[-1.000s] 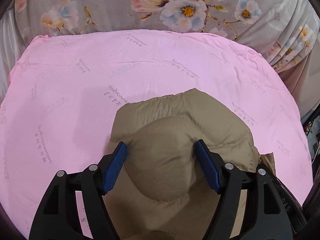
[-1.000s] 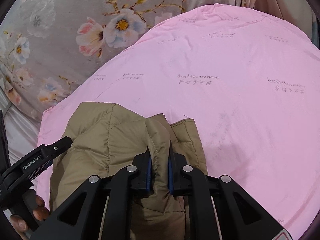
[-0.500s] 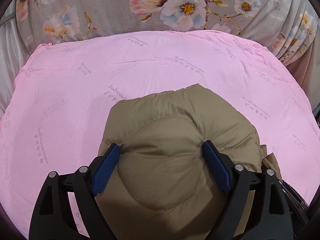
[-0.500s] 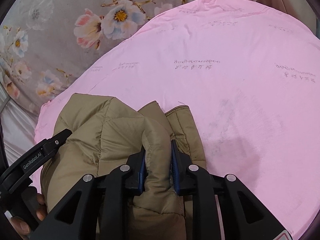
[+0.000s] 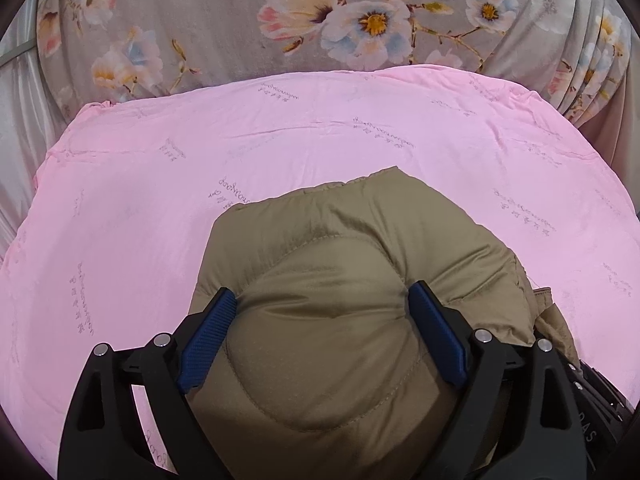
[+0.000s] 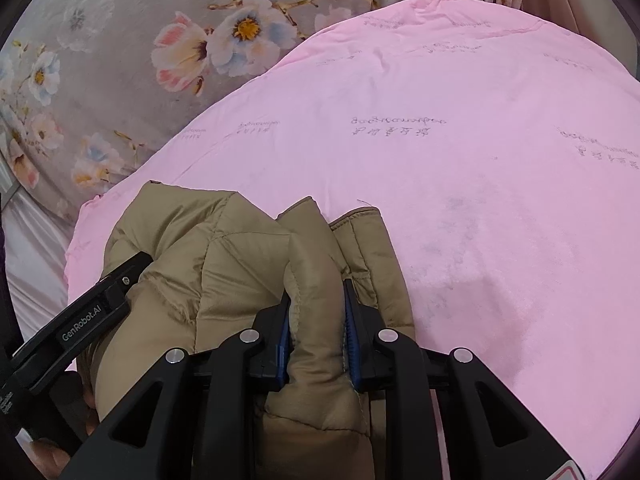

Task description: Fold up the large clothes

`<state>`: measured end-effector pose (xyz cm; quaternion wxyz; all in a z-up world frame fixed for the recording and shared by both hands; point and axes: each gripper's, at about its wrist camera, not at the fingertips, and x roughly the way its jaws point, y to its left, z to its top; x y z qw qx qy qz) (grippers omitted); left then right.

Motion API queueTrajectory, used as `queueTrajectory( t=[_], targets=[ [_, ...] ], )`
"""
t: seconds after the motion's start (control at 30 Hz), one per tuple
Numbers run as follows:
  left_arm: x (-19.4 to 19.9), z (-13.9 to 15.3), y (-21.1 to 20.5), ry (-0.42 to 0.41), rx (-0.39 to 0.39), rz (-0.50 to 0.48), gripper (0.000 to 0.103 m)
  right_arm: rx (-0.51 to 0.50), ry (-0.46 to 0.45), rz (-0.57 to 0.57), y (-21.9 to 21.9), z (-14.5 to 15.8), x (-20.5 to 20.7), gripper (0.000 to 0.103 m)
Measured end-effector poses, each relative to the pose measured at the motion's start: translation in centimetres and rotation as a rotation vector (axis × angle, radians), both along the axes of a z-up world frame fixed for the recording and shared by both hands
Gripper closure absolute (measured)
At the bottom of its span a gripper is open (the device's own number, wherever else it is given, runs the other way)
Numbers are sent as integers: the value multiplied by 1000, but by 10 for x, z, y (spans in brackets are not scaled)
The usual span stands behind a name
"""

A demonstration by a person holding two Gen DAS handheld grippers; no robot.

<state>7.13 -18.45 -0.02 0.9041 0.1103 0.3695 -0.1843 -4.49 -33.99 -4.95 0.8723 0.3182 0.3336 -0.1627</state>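
Note:
A tan quilted puffer jacket [image 5: 352,240] lies bunched on the pink sheet [image 5: 160,184]. My left gripper [image 5: 322,304] has its blue pads wide apart with a thick puffed part of the jacket bulging between them and touching both pads. In the right wrist view my right gripper [image 6: 316,300] is shut on a narrower fold of the same jacket [image 6: 224,256]. The left gripper's black body [image 6: 92,312] shows at the jacket's left side there.
The pink sheet [image 6: 480,160] covers a bed-like surface. A grey floral cloth [image 5: 320,20] hangs behind it, also seen in the right wrist view [image 6: 120,60]. White fabric [image 5: 16,128] lies at the left edge.
Both grippers have drawn back toward me with the jacket. The right gripper's pads have spread a little around a thicker fold. The left pads stand slightly wider apart.

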Motion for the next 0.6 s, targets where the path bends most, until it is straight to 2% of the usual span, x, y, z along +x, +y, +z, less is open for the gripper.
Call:
queueTrajectory(
  t=[0.2, 0.3, 0.33, 0.4, 0.47, 0.53, 0.6],
  targets=[
    [-1, 0, 0, -14, 5, 1, 17, 10, -8, 6, 0, 1, -3, 85],
    [-8, 6, 4, -7, 15, -15, 22, -66, 23, -7, 7, 19, -10, 80],
    [-14, 11, 7, -11, 18, -26, 27, -96, 24, -14, 10, 26, -14, 76],
    [-27, 22, 14, -18, 20, -45, 34, -143, 18, -16, 18, 41, -24, 75],
    [-41, 35, 21, -5, 5, -80, 47, -182, 1, -8, 27, 56, -35, 75],
    [-55, 46, 27, 0, -10, -115, 62, -213, -17, -1, 35, 68, -46, 77],
    [-67, 57, 35, -3, -23, -141, 88, -235, -38, 18, 44, 80, -56, 81]
  ],
)
